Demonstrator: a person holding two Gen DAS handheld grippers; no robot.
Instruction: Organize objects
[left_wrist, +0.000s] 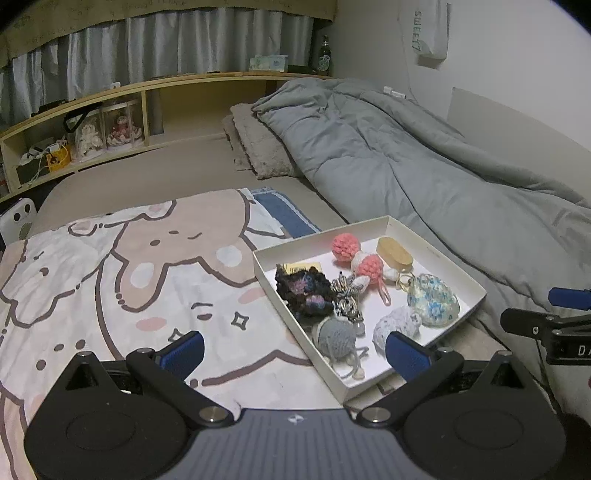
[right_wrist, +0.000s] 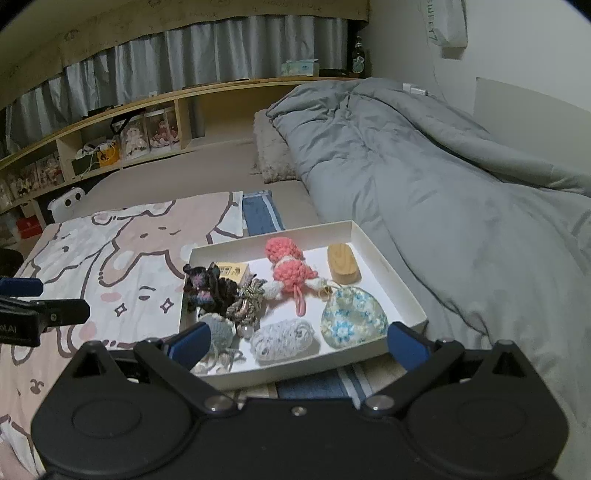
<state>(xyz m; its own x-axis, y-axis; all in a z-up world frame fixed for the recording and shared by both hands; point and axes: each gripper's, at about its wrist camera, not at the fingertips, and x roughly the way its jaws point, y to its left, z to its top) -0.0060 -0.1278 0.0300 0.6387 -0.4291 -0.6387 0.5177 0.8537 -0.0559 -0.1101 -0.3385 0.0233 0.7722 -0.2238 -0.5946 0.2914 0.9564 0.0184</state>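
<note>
A shallow white box (left_wrist: 436, 254) (right_wrist: 388, 266) lies on the bed and holds several small items: a pink crochet charm (left_wrist: 365, 264) (right_wrist: 291, 267), a black crochet piece (left_wrist: 304, 291) (right_wrist: 208, 288), a wooden oval block (left_wrist: 394, 251) (right_wrist: 343, 264), a blue floral pouch (left_wrist: 434, 301) (right_wrist: 352, 319), a pale knitted pouch (left_wrist: 397, 325) (right_wrist: 282, 336), a grey crochet ball (left_wrist: 336, 338) (right_wrist: 221, 330) and a metallic keychain (left_wrist: 345, 295) (right_wrist: 249, 302). My left gripper (left_wrist: 295, 350) hovers open at the box's near left corner. My right gripper (right_wrist: 299, 343) hovers open over the box's near edge. Both hold nothing.
A cartoon-print blanket (left_wrist: 129, 277) (right_wrist: 122, 251) covers the bed left of the box. A grey duvet (left_wrist: 424, 155) (right_wrist: 443, 166) and a fuzzy pillow (left_wrist: 258, 144) lie beyond and to the right. A wooden shelf (left_wrist: 110, 122) with display boxes runs along the far wall.
</note>
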